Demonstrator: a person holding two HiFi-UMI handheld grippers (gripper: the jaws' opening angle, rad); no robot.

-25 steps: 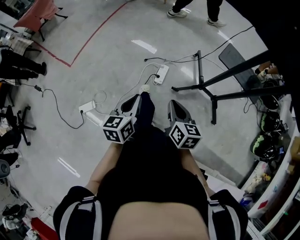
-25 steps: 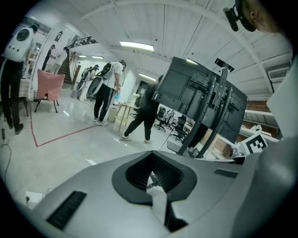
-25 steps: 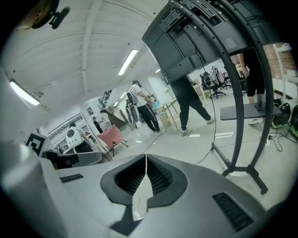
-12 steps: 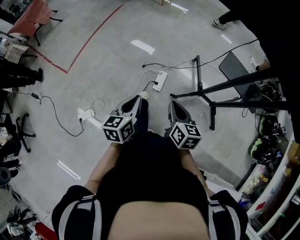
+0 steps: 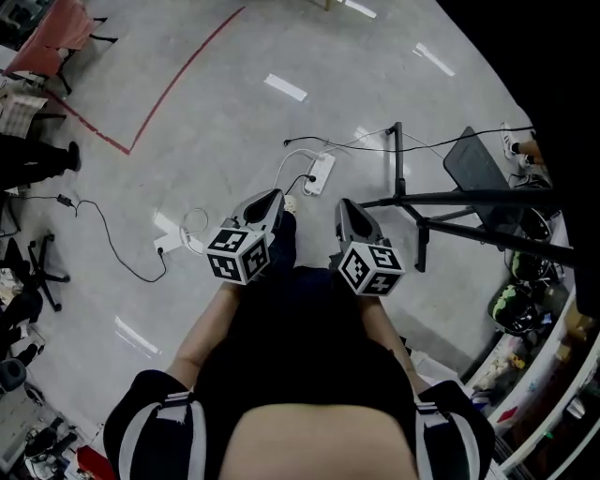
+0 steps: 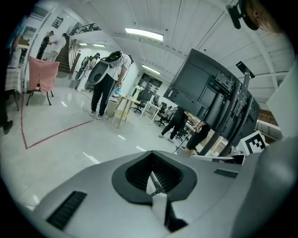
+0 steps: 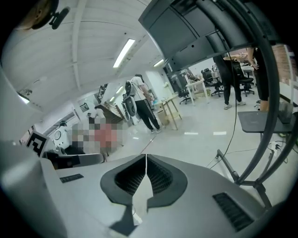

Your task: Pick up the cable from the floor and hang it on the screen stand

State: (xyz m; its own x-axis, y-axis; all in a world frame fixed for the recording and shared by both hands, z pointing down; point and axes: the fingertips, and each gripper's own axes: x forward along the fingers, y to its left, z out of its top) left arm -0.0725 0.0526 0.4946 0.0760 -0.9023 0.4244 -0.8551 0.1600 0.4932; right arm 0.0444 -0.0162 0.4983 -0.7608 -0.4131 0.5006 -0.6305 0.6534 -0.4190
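Nearest the camera: the person's dark-clothed torso (image 5: 309, 375), both forearms reaching forward.

Left gripper (image 5: 271, 195), grey-shelled with a black-and-white marker cube (image 5: 238, 254) on its rear, held over the floor. In the left gripper view its jaws (image 6: 153, 181) are clenched tip to tip, nothing between them.

Right gripper (image 5: 345, 203), same build, with its own marker cube (image 5: 371, 267), level with the left and a little apart from it. In the right gripper view its jaws (image 7: 145, 162) are pressed together along one seam, empty.

Pale grey polished concrete floor (image 5: 206, 122) below. Just beyond the gripper tips lies a white oblong power strip (image 5: 321, 173). A white cable (image 5: 284, 167) curves from it toward the left gripper's tip. It lies on the floor, and neither gripper touches it.

Left of the grippers lie a small white adapter box (image 5: 166, 246) and a loose white cable loop (image 5: 194, 221). A thin black cable (image 5: 120, 246) trails further left. All are on the floor.

Right of the power strip stands the black screen stand with splayed tubular legs (image 5: 401, 178), its dark screen (image 5: 476, 167) beyond. No cable hangs on it. The left gripper view shows the screen (image 6: 202, 90) upright on its frame. The right gripper view shows the stand's curved post (image 7: 270, 102) close on the right.

Further out: a red tape line (image 5: 183, 73) across the floor, a chair draped in pink cloth (image 5: 58, 26), and standing people (image 6: 106, 86) at the far side.
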